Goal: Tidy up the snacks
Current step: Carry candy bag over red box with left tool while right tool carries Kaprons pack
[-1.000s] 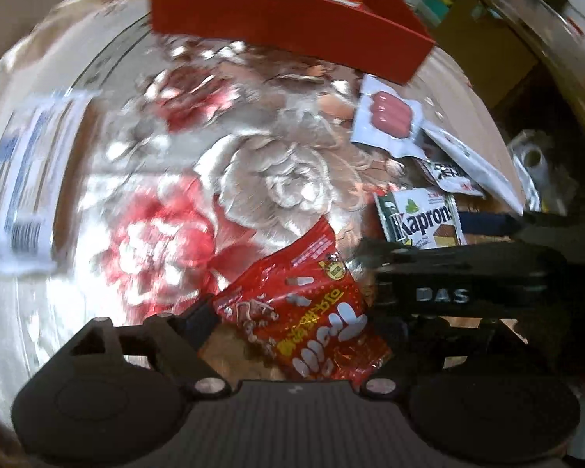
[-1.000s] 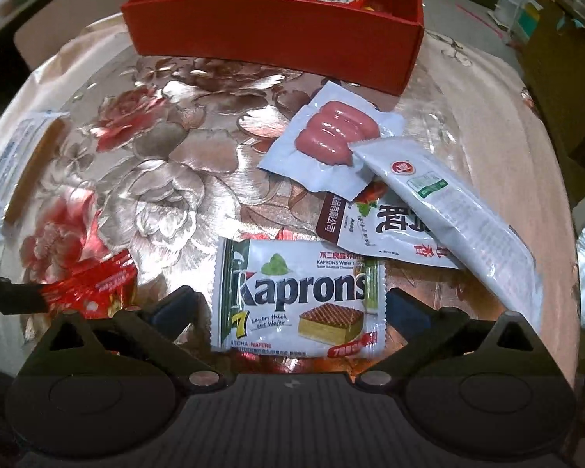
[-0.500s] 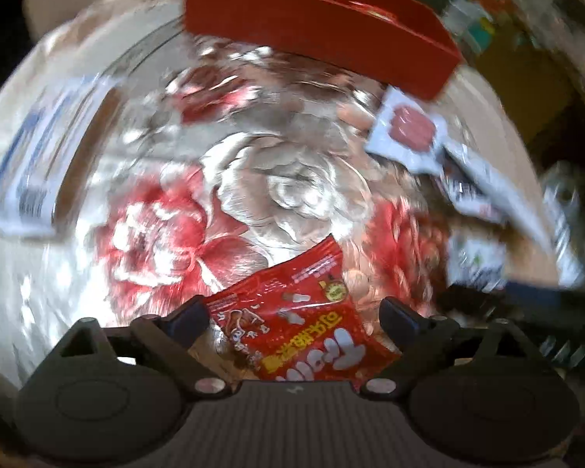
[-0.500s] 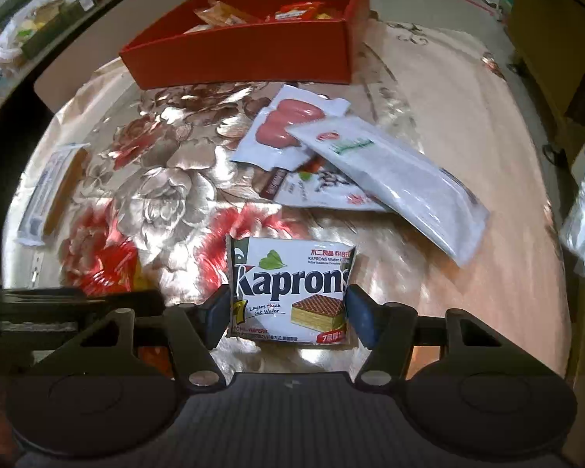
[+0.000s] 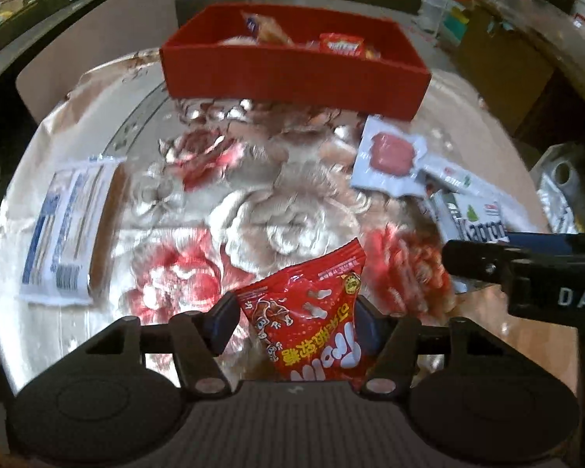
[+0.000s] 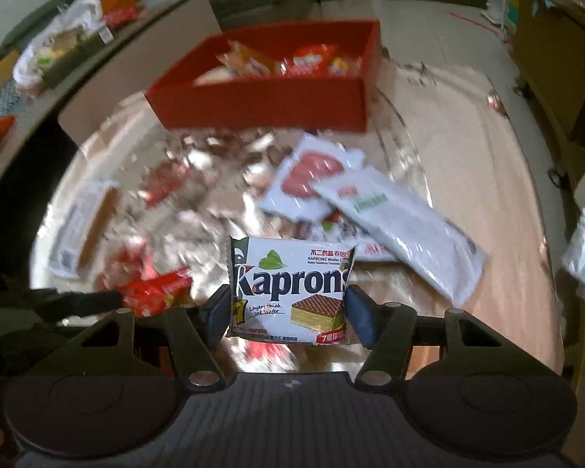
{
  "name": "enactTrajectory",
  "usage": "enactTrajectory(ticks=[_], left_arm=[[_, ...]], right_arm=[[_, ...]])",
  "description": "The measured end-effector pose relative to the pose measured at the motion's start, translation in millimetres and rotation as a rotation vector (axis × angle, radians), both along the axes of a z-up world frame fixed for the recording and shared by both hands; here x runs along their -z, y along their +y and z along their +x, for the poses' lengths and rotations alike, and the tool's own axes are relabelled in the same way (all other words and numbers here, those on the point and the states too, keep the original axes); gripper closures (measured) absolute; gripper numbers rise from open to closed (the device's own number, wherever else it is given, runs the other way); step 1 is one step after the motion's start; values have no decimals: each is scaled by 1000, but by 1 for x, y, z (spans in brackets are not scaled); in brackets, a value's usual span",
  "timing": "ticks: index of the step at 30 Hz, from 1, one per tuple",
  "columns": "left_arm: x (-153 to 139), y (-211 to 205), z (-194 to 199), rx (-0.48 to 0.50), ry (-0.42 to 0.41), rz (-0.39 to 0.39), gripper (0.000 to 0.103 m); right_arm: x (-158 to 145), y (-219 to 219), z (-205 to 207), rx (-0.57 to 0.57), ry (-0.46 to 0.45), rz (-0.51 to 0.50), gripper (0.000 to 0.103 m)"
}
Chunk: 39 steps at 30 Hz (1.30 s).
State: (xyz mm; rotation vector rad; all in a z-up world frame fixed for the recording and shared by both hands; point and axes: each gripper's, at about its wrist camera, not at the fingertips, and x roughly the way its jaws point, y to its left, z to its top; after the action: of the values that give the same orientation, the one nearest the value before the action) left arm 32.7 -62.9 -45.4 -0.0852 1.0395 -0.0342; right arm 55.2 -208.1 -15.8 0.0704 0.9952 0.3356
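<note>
Two packets are being carried at once, one per hand, which looks like a way of halving the trips to the red box sitting at the far edge of the table. The left gripper is closing its jaws on the red snack bag, whose sides are already meeting the pads. The right gripper is clamping the Kaprons wafer pack by its two side edges, narrowed to the pack's width, so the label is facing up and the pack is hanging clear of the cloth. Both are pointing toward the box, which is already holding several wrappers.

Remaining on the glossy floral tablecloth are a sausage pack and a long white pouch overlapping near the right edge, and a flat blue-and-white packet lying near the left edge. Cluttered counters and cardboard are showing in the room beyond.
</note>
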Motion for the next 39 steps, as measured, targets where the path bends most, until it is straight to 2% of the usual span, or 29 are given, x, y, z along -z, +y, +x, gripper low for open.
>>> enactTrajectory(ticks=[5,19,23,27,30,39], left_arm=[[-16,20,18,-15,-1,-85,49],[-48,46,75,-30,-96,-166,49],[-71,45,91,-22,-163,-158,49],[-83,48,107,-32,-252,-106,48],[-80,57,120,-50,-254,-141,48],[-72,66,151,-74,-255,-145,48]], right_arm=[[-9,0,7,16,-18,19,34],[-44,11,56,70,-97,47,34],[-55,17,71,69,-122,59,34],[-70,22,87,75,-159,84,34],[-77,27,100,73,-184,78,34],[-77,34,124,78,-188,65,34]])
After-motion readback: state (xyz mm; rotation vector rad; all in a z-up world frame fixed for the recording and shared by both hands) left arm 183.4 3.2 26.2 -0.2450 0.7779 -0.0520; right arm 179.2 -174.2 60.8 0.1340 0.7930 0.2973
